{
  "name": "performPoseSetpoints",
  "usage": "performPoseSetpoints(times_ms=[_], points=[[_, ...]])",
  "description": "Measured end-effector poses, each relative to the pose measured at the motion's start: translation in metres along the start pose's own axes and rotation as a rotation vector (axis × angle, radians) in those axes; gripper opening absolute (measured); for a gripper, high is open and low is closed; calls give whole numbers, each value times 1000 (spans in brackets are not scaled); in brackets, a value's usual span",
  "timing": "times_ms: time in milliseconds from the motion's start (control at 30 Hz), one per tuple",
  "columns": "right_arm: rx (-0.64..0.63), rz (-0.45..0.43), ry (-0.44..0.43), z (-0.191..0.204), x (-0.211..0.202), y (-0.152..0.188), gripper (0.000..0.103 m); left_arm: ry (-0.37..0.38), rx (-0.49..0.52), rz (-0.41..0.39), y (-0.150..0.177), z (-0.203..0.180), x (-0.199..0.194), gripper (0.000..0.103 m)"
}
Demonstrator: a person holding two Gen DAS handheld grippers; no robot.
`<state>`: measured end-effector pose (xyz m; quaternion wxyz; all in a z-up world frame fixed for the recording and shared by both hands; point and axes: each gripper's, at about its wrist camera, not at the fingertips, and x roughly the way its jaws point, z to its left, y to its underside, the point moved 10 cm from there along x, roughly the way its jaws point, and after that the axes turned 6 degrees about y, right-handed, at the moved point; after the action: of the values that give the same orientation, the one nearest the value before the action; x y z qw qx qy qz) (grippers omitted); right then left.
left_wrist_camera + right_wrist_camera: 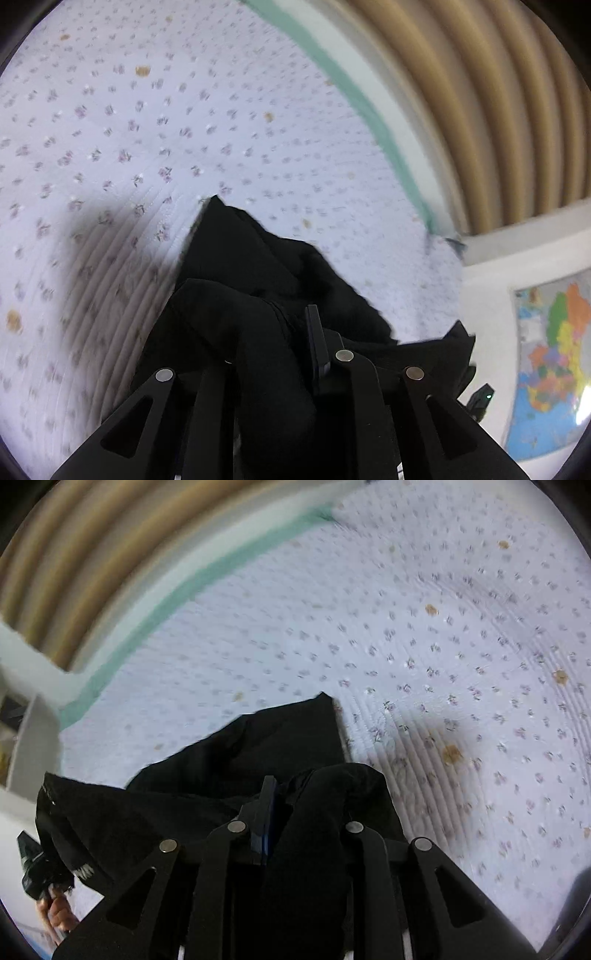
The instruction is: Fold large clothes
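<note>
- Left gripper (295, 354), bottom of frame, pinches black garment (258, 258).
- Right gripper (291, 823) likewise pinches it, low centre.
- Floral bedsheet (443, 627) fills the upper frame.

Surface: bed (155, 122) under a pale quilted cover with small flowers, green trim along its far edge.
On it: black garment (251, 254), partly lifted.

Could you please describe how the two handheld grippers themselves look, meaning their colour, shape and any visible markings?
Both are matte black. The left gripper and the right gripper each show angular linkage arms with triangular cut-outs and round silver pivot pins. One flat, narrow finger stands out on the left gripper; the right gripper's finger has a blue strip along its edge. No cables, lettering or sleeves can be made out.
</note>
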<state>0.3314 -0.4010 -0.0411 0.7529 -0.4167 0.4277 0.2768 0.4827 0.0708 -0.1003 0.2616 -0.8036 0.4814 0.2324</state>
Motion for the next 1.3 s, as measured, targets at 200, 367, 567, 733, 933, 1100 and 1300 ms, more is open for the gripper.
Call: performPoseSetpoints(times_ms=[200, 367, 567, 733, 933, 1100, 1300], points=[[8, 136, 43, -6, 80, 7, 25, -82, -137, 57, 2, 61, 64, 20], [-27, 163, 86, -3, 103, 7, 26, -142, -113, 100, 3, 74, 88, 20], [-35, 197, 28, -3, 82, 4, 31, -104, 62, 169, 6, 43, 55, 20], [-95, 87, -114, 4, 4, -11, 36, 131, 236, 160, 14, -17, -37, 33], [-94, -20, -222, 5, -59, -10, 65, 267, 220, 147, 30, -41, -87, 57], [15, -86, -346, 4, -84, -27, 68, 363, 130, 66, 15, -46, -89, 59], [-160, -88, -143, 15, -56, -28, 76, -7, 291, -19, -7, -26, -69, 67]])
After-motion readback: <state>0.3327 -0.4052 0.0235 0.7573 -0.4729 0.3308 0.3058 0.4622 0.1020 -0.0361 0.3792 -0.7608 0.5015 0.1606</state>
